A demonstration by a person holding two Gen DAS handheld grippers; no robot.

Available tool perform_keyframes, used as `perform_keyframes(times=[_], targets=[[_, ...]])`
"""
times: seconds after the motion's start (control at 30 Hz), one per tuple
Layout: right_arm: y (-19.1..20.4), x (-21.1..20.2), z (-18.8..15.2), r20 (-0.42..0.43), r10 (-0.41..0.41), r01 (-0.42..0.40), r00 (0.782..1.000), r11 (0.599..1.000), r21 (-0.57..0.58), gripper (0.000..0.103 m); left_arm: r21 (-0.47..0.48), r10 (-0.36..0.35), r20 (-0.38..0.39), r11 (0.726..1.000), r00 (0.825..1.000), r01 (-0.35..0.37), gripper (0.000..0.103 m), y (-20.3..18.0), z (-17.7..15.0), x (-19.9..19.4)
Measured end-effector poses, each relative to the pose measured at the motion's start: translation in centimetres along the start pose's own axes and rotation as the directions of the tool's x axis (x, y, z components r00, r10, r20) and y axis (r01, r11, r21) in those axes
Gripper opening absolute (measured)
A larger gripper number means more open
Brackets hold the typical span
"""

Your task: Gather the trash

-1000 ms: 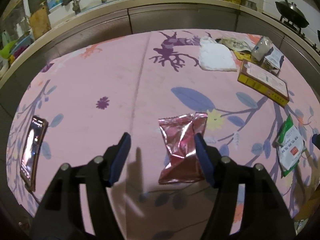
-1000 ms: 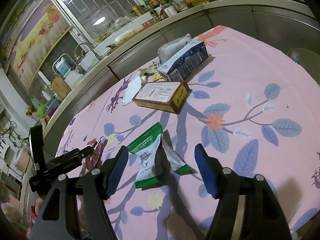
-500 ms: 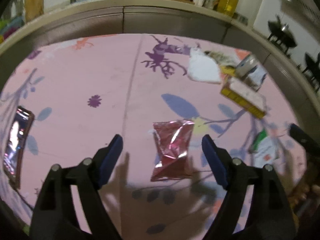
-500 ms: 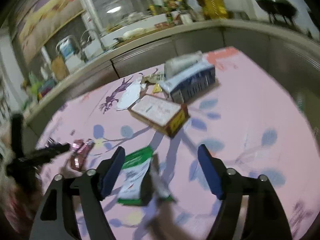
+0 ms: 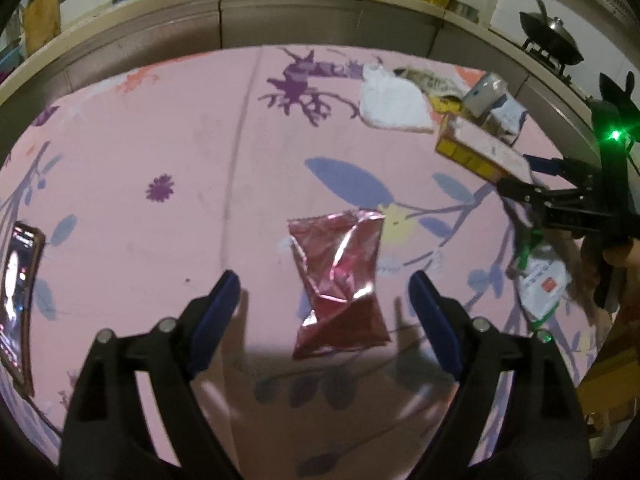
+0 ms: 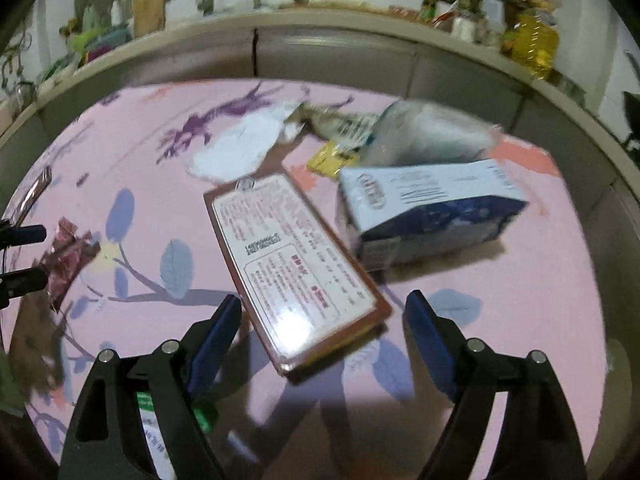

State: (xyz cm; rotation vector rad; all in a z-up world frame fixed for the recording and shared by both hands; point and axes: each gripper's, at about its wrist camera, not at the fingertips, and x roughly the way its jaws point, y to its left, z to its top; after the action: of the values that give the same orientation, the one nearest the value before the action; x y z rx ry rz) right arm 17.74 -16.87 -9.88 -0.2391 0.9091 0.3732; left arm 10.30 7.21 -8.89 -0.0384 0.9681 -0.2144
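Pink tablecloth [image 5: 168, 128] open leftward, left tongs [image 5: 324, 300] widening astride pink wrapper [image 5: 340, 276], right tongs [image 6: 322, 330] narrowing, seemingly above flat box [image 6: 292, 260].

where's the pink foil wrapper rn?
In the left wrist view the pink foil wrapper lies flat on the pink floral tablecloth, centred just ahead of the left hand-held gripper, untouched between its opening jaws.

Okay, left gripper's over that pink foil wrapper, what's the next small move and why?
Probably lower the left gripper a little, then close. Its jaws are opening, the pink foil wrapper lies flat between the fingers untouched, with bare tablecloth either side.
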Motion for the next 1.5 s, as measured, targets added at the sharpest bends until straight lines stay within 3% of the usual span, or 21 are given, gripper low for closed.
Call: perform_keyframes(times=[0.07, 0.13, 0.17, 0.2, 0.27, 0.3, 0.43, 0.63, 0.8, 0.9, 1.03, 1.1, 1.23, 1.3, 1.37, 1.43, 1.47, 1.5], targets=[[0.8, -0.5, 0.2, 0.005, 0.021, -0.021, 1.0, 1.0, 0.01, 0.068, -0.004, 0.005, -0.014, 1.0, 1.0, -0.005, 0.082, 0.1, 0.1, 0.8], [2.2, -1.5, 0.7, 0.022, 0.042, -0.042, 0.999, 0.999, -0.002, 0.066, -0.007, 0.003, -0.017, 1.0, 1.0, -0.003, 0.074, 0.2, 0.1, 1.1], [3.0, -2.3, 1.0, 0.034, 0.061, -0.06, 0.998, 0.998, -0.009, 0.065, -0.003, 0.012, -0.011, 1.0, 1.0, -0.012, 0.066, 0.2, 0.2, 1.1], [3.5, -2.9, 1.2, 0.044, 0.079, -0.079, 0.996, 0.997, -0.01, 0.064, 0.007, 0.017, -0.007, 1.0, 1.0, -0.017, 0.049, 0.1, 0.3, 1.1], [4.8, -4.6, 1.9, 0.076, 0.126, -0.126, 0.989, 0.992, -0.006, 0.063, 0.019, 0.003, -0.017, 1.0, 1.0, -0.003, 0.025, -0.2, 0.5, 1.2], [5.2, -5.2, 2.1, 0.088, 0.138, -0.139, 0.986, 0.99, -0.003, 0.063, 0.009, -0.014, -0.019, 1.0, 1.0, 0.014, 0.022, -0.1, 0.7, 1.0], [5.9, -7.6, 1.9, 0.154, 0.212, -0.224, 0.965, 0.973, 0.061, 0.061, -0.01, -0.048, 0.021, 0.999, 0.999, 0.049, 0.021, 0.0, 1.1, -0.6], [3.6, -9.3, -1.5, 0.222, 0.203, -0.244, 0.954, 0.954, 0.177, 0.06, 0.006, -0.107, 0.056, 0.994, 0.993, 0.107, 0.021, -1.5, 2.6, -2.7], [-2.2, -11.6, -5.8, 0.272, 0.104, -0.193, 0.957, 0.926, 0.324, 0.059, 0.13, -0.148, 0.061, 0.982, 0.987, 0.14, 0.021, -7.1, 5.6, -2.8], [-7.9, -14.2, -9.6, 0.277, -0.021, -0.103, 0.961, 0.898, 0.427, 0.059, 0.23, -0.218, 0.053, 0.952, 0.975, 0.2, 0.021, -12.7, 8.1, -2.4], [-14.5, -17.4, -14.1, 0.193, -0.196, 0.076, 0.961, 0.863, 0.499, 0.059, 0.357, -0.329, 0.007, 0.883, 0.944, 0.305, 0.021, -22.2, 11.0, -1.0], [-17.6, -18.7, -15.5, 0.095, -0.295, 0.215, 0.951, 0.85, 0.48, 0.059, 0.41, -0.378, -0.018, 0.841, 0.926, 0.352, 0.021, -27.1, 11.9, -0.2], [-24.7, -19.5, -17.7, -0.139, -0.406, 0.426, 0.903, 0.809, 0.405, 0.059, 0.453, -0.461, -0.11, 0.765, 0.88, 0.458, 0.021, -35.9, 12.6, 2.4], [-27.7, -18.2, -18.2, -0.25, -0.459, 0.52, 0.853, 0.792, 0.319, 0.059, 0.446, -0.485, -0.161, 0.741, 0.86, 0.502, 0.021, -39.6, 12.7, 4.1], [-29.6, -16.3, -18.6, -0.31, -0.46, 0.544, 0.832, 0.787, 0.292, 0.059, 0.442, -0.497, -0.199, 0.724, 0.845, 0.53, 0.021, -42.8, 12.4, 5.5], [-31.1, -14.5, -19.2, -0.348, -0.426, 0.531, 0.835, 0.788, 0.311, 0.059, 0.45, -0.494, -0.224, 0.713, 0.84, 0.539, 0.021, -46.1, 12.1, 7.3], [-31.8, -13.4, -19.3, -0.359, -0.396, 0.513, 0.845, 0.79, 0.337, 0.059, 0.453, -0.489, -0.23, 0.711, 0.841, 0.538, 0.021, -47.0, 12.0, 8.0], [-32.6, -12.0, -19.5, -0.355, -0.34, 0.467, 0.871, 0.796, 0.384, 0.061, 0.459, -0.484, -0.241, 0.706, 0.841, 0.538, 0.022, -48.3, 11.8, 9.0]])
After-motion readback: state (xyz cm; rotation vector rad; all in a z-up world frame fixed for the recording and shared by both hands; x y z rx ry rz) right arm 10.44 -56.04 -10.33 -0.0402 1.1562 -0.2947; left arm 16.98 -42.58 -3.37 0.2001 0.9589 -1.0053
